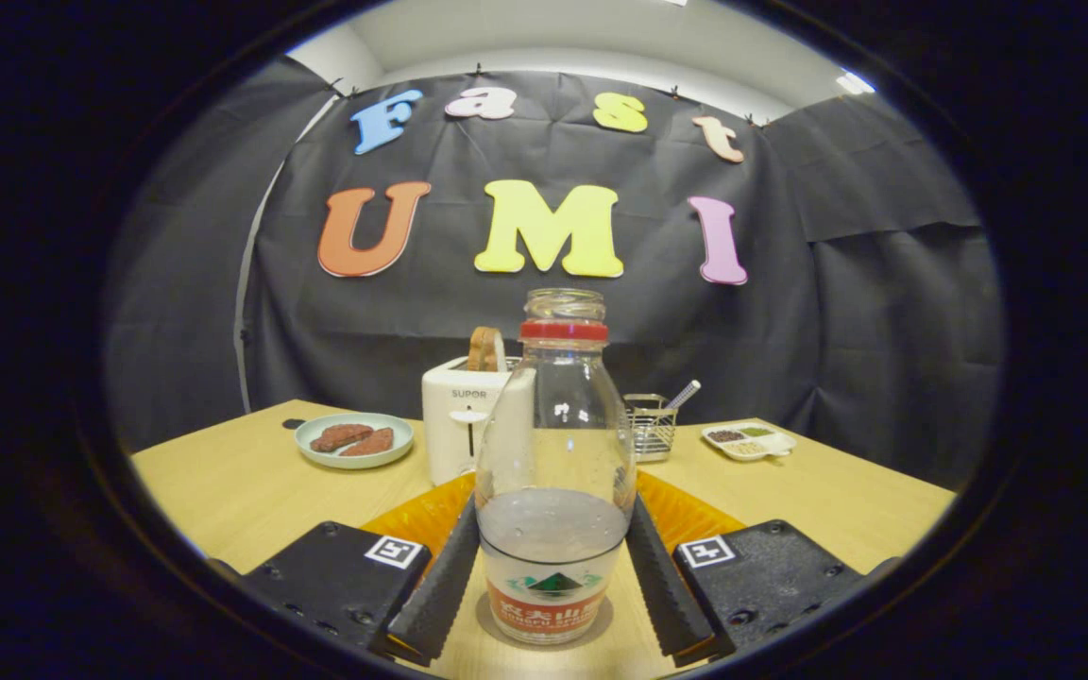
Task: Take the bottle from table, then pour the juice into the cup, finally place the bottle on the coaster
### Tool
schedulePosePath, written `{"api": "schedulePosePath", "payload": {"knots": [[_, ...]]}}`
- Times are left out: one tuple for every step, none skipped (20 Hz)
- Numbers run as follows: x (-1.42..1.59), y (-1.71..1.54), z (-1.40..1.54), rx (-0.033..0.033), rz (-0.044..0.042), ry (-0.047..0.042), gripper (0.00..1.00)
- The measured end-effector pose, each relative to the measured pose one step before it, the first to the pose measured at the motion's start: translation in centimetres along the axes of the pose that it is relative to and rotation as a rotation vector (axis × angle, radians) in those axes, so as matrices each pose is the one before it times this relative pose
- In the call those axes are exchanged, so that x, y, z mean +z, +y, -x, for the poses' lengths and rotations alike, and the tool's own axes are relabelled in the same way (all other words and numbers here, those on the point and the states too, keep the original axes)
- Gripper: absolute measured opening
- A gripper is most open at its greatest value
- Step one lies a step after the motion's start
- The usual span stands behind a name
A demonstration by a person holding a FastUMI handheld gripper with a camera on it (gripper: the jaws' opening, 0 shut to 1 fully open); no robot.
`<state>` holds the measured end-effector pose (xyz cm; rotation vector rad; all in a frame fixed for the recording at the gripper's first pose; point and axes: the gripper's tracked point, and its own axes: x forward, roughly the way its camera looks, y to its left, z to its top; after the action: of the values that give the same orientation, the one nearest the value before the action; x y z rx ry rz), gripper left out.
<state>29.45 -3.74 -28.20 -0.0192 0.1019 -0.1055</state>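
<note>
Gripper view is showing the clear glass bottle with a red neck ring [553, 472] standing upright on the pale wooden table [242, 491], uncapped, with a little liquid low inside. The gripper [552, 581] is straddling the bottle, both fingers [438, 586] lying against its lower sides, seemingly clenching it low down for a steady lift. An orange ribbed coaster [421, 515] is lying just behind the bottle, and a white toaster [459, 430] is standing beyond that.

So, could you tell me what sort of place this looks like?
Probably a staged breakfast table in a cloth-walled booth: a toaster, a plate of food and a bottle between the tongs on a wooden table.
</note>
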Motion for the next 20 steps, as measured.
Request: {"api": "schedulePosePath", "payload": {"knots": [[-0.103,-0.022,-0.074,0.00251,-0.01196,0.0069,0.84],[-0.144,0.094,-0.05,0.00407,-0.00751,0.00492,0.84],[-0.049,0.1,0.054,0.00277,-0.00114,0.00307,0.84],[-0.071,-0.111,0.026,-0.00427,0.00512,0.00043,0.84],[0.071,-0.104,0.001,-0.00292,0.00464,-0.00063,0.84],[0.137,-0.002,0.012,-0.00093,0.00182,-0.00389,0.85],[0.15,-0.018,0.055,-0.00139,-0.00077,-0.00549,0.88],[0.07,0.154,0.032,0.00289,-0.00453,-0.00528,0.91],[0.139,0.126,0.109,0.00412,-0.00563,-0.00302,0.93],[0.04,-0.086,0.037,0.00176,-0.00458,-0.00248,0.95],[0.037,-0.032,0.006,-0.00079,-0.00146,0.00037,0.97],[-0.027,-0.09,-0.023,-0.00137,-0.0006,0.00359,0.99],[0.036,0.009,0.052,0.0023,-0.00499,0.00096,1.0],[0.139,-0.171,0.064,-0.00163,-0.00976,0.00056,1.0],[0.046,-0.158,-0.035,-0.00159,-0.01864,0.00116,1.0],[-0.142,0.038,-0.164,0.0052,-0.02344,0.00879,1.0],[-0.232,0.183,-0.125,0.01139,-0.01857,0.016,1.0],[-0.248,0.131,-0.13,0.00947,-0.01391,0.01387,1.0],[-0.138,0.033,-0.146,0.0036,-0.00439,0.01423,1.0],[-0.165,-0.033,0.051,-0.00179,0.00483,0.01149,1.0]]}}
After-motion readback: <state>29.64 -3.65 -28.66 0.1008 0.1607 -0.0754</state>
